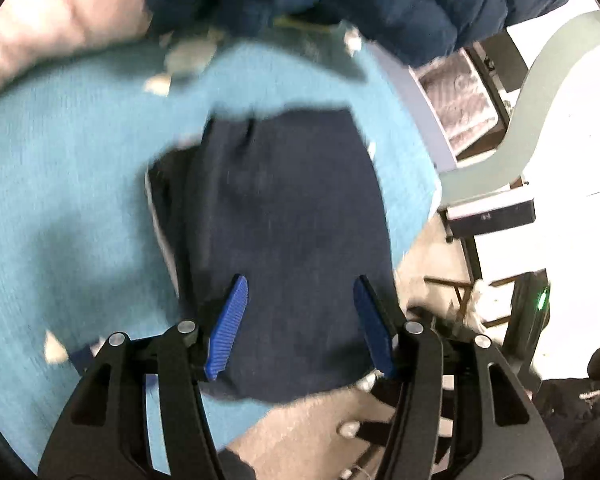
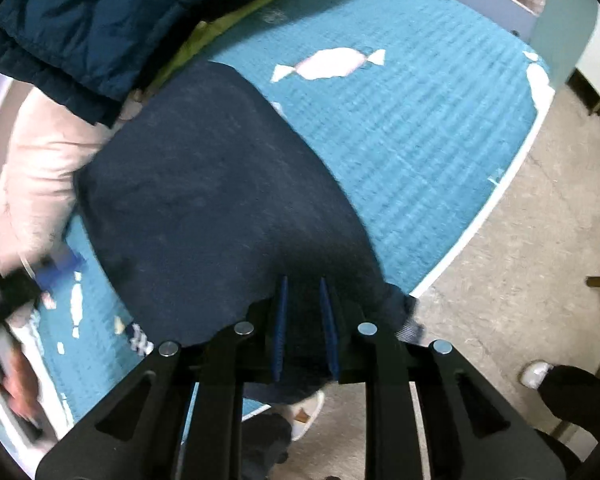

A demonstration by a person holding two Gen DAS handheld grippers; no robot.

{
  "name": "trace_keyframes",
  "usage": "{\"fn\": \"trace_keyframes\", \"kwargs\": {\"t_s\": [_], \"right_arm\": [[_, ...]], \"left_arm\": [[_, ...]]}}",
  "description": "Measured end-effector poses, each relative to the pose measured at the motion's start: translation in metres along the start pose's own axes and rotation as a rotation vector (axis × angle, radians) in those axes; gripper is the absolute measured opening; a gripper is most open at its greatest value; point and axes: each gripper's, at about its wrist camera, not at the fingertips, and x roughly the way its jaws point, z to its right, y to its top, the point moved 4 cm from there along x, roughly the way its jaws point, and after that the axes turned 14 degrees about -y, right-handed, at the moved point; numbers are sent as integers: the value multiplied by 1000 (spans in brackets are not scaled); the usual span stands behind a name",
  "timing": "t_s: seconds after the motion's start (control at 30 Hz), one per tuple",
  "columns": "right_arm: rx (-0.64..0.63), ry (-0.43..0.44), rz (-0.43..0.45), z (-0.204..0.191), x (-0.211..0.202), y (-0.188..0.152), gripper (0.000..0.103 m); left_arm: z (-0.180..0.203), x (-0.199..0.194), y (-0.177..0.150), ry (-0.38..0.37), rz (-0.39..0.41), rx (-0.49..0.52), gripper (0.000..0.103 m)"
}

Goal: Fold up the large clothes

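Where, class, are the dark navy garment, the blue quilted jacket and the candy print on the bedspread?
dark navy garment [image 2: 220, 200]: right wrist view, middle of its flat top.
blue quilted jacket [image 2: 92, 28]: right wrist view, a quilted panel.
candy print [image 2: 328, 64]: right wrist view, its pale centre.

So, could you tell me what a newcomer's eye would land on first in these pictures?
Probably the dark navy garment spread across the bright turquoise bedspread. The right gripper pinches its near edge, while the left gripper hovers open above it. A puffy blue jacket is heaped at the bed's far side.
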Motion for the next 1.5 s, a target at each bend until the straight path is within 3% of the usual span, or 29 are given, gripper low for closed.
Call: {"fn": "trace_keyframes", "kwargs": {"t_s": [0.13, 0.2, 0.3, 0.37, 0.5, 0.63, 0.73, 0.93, 1.03, 1.1, 1.13, 1.17, 1.27, 1.4, 1.5], "right_arm": [[41, -10, -79, 18, 19, -19, 17], [70, -3, -96, 29, 36, -29, 13], [141, 64, -95, 41, 44, -47, 14], [155, 85, -71, 42, 41, -52, 14], [129, 10, -37, 29, 46, -52, 15], [141, -43, -68, 24, 59, -48, 15], [147, -49, -61, 25, 47, -51, 15], [175, -16, -15, 19, 17, -51, 19], [146, -16, 39, 6, -6, -46, 19], [128, -25, 75, -4, -21, -43, 38], [120, -31, 97, -10, -31, -42, 62], [116, -39, 122, -14, -39, -42, 77], [115, -92, 216, -25, -67, -45, 85], [105, -22, 223, -45, -88, -53, 86], [97, -19, 229, -58, -99, -64, 86]], "left_arm": [[-20, 13, 39, 60, 18, -36, 56], [-45, 22, 56, 118, 21, -81, 44], [-77, 29, 61, 95, 13, -152, 44], [-84, 33, 61, 87, 20, -143, 44], [-88, 45, 67, 119, 16, -110, 44], [-89, 42, 63, 110, 9, -124, 44], [-77, 32, 58, 142, 7, -82, 45], [-57, 3, 42, 124, 19, -58, 45], [-48, -17, 29, 143, 22, -41, 60], [-42, -31, 21, 164, 41, -15, 73], [-39, -35, 18, 174, 46, 1, 75], [-35, -42, 11, 205, 44, 27, 80], [-30, -55, -8, 273, 18, 79, 83], [-26, -77, -39, 297, 15, 93, 86], [-23, -93, -62, 325, 20, 120, 88]]}}
